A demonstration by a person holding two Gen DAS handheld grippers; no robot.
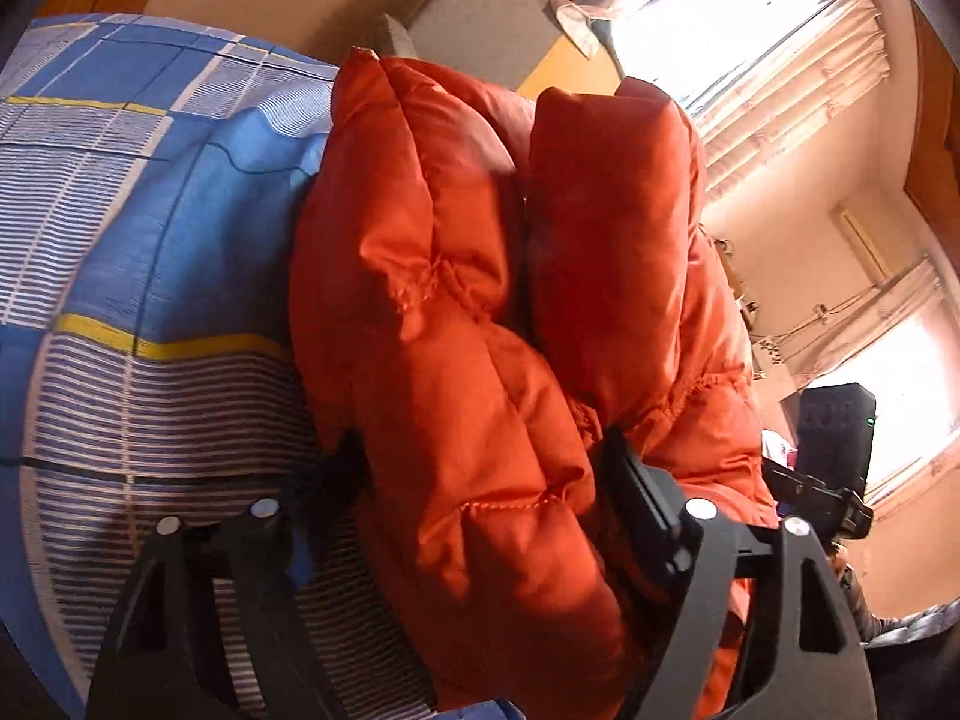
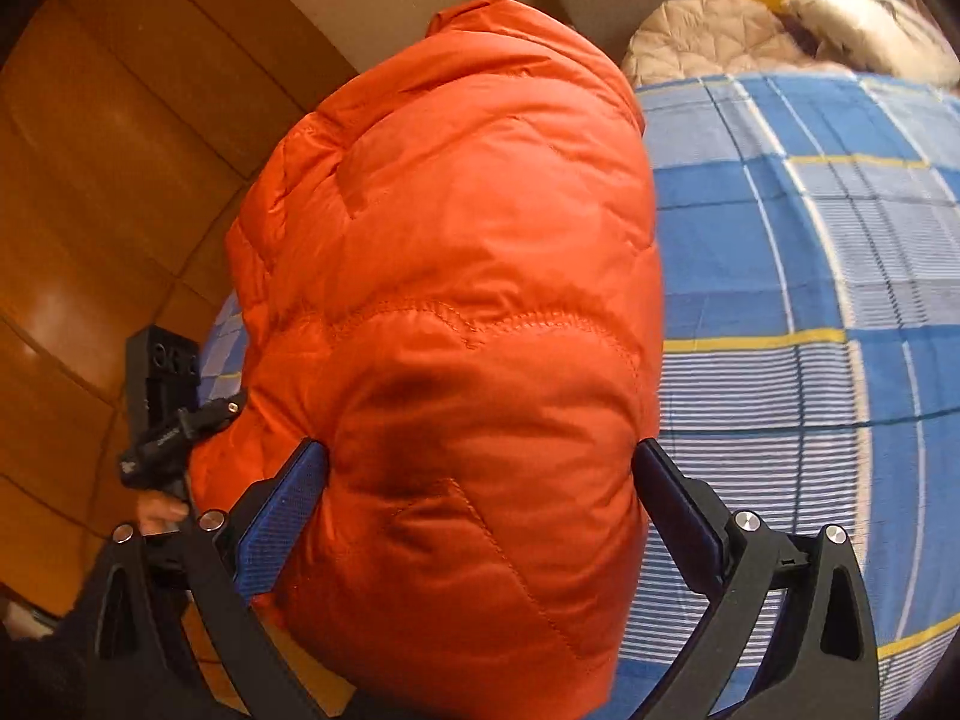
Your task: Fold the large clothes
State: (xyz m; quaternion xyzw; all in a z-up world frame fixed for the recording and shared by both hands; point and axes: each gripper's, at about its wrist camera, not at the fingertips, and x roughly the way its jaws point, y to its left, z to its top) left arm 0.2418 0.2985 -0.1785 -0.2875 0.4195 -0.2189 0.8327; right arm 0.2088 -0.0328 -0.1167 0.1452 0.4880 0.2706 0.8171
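Both jaws stand wide around the puffy orange jacket (image 2: 456, 312): right gripper (image 2: 480, 510) and left gripper (image 1: 456, 516) apparently squeeze opposite ends, keeping the fold bundled above the plaid bedsheet (image 2: 810, 276).

One puffy orange quilted down jacket (image 2: 456, 300) is seen. One blue checked bedsheet (image 2: 810, 300) is counted, and two black two-finger grippers (image 1: 474, 474) (image 2: 480, 474). Perhaps two pale quilted garments (image 2: 714, 36) are seen behind.

Bed (image 2: 810, 300) wore blue plaid sheet with yellow and white lines. Orange puffer jacket (image 2: 468, 300) lay bunched at bed edge. Beige quilted bedding (image 2: 708, 36) sat at far end.
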